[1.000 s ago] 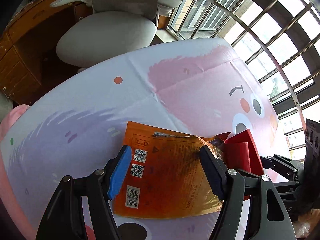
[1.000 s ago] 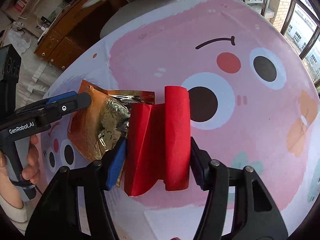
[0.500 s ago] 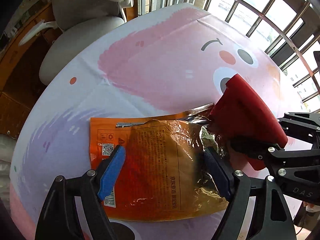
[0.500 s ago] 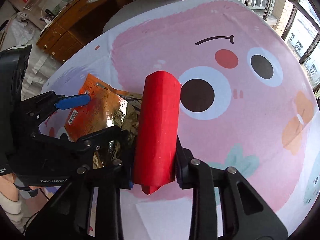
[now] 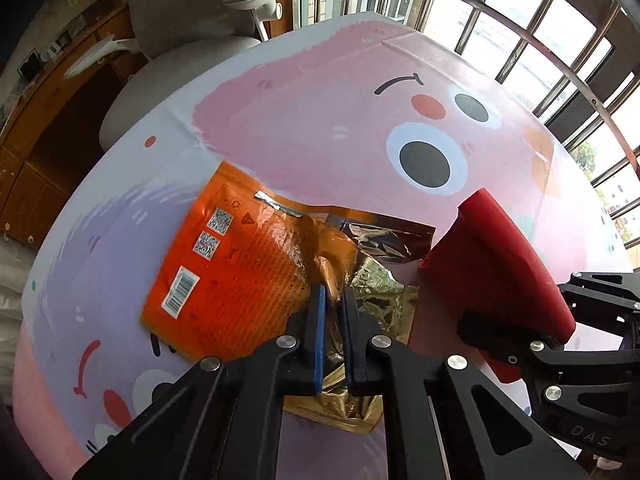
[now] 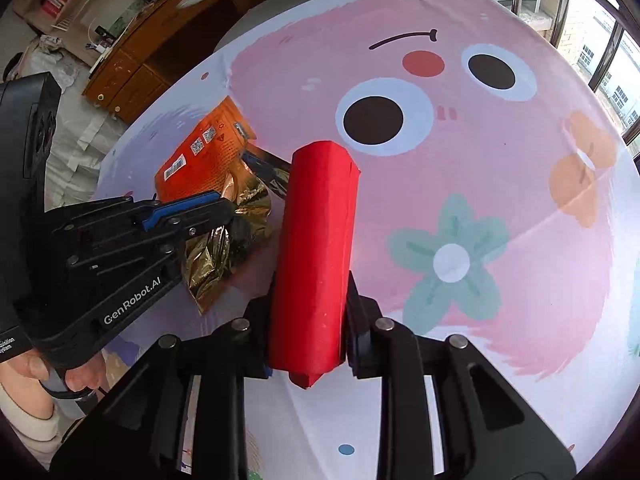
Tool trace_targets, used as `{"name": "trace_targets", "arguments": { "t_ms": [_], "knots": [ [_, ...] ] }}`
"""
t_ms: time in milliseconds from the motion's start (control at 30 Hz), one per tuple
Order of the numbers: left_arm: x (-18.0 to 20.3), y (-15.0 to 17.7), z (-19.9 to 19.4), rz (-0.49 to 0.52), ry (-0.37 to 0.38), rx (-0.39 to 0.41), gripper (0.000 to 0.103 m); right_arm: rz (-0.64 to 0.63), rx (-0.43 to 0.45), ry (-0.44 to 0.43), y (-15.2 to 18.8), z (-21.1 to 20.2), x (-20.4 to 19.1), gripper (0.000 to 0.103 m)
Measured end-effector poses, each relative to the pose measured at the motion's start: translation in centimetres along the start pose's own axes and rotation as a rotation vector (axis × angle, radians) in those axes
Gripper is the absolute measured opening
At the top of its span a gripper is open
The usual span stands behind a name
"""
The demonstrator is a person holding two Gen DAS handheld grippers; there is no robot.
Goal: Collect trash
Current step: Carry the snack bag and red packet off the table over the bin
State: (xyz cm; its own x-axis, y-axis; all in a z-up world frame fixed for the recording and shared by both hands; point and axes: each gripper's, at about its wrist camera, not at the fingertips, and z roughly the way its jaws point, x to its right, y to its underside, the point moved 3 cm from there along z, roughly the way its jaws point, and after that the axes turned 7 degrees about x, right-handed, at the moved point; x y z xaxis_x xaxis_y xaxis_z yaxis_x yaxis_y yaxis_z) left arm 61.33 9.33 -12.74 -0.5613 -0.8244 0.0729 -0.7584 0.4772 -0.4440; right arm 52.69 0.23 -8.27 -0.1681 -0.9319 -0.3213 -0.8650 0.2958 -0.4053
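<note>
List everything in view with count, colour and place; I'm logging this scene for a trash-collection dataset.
snack wrapper: 1, orange outside, gold foil inside, lying on the table, its torn foil edge pinched by the left gripper
red paper roll: 1, red, clamped in the right gripper, right of the wrapper
tablecloth: 1, pink and lilac cartoon print, covering the table
office chair: 1, grey, behind the table
wooden desk: 1, brown, far left
barred window: 1, dark frame, far right
left gripper: 1, black with blue pads, shut
right gripper: 1, black, shut
hand: 1, on the left gripper's handle
</note>
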Motion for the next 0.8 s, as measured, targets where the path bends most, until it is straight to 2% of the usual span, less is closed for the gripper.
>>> {"name": "trace_targets", "arguments": {
  "t_ms": [200,433,600,800],
  "knots": [
    [1.1,2.6,-3.5,-0.121,0.034,0.031,0.001,-0.003,0.01,-0.038,2.4,-3.3,0.9,0.021],
    [5.5,8.0,-11.2,-0.191,0.019,0.096,0.001,-0.069,0.025,-0.112,7.5,-10.5,2.7,0.021],
    [11.4,12.8,-16.3,-0.263,-0.023,0.15,0.001,-0.161,0.031,-0.188,12.6,-17.1,5.0,0.021],
    [20.7,20.0,-21.4,-0.363,-0.074,0.225,0.001,-0.288,0.022,-0.265,19.8,-25.0,9.5,0.021]
  ]
}}
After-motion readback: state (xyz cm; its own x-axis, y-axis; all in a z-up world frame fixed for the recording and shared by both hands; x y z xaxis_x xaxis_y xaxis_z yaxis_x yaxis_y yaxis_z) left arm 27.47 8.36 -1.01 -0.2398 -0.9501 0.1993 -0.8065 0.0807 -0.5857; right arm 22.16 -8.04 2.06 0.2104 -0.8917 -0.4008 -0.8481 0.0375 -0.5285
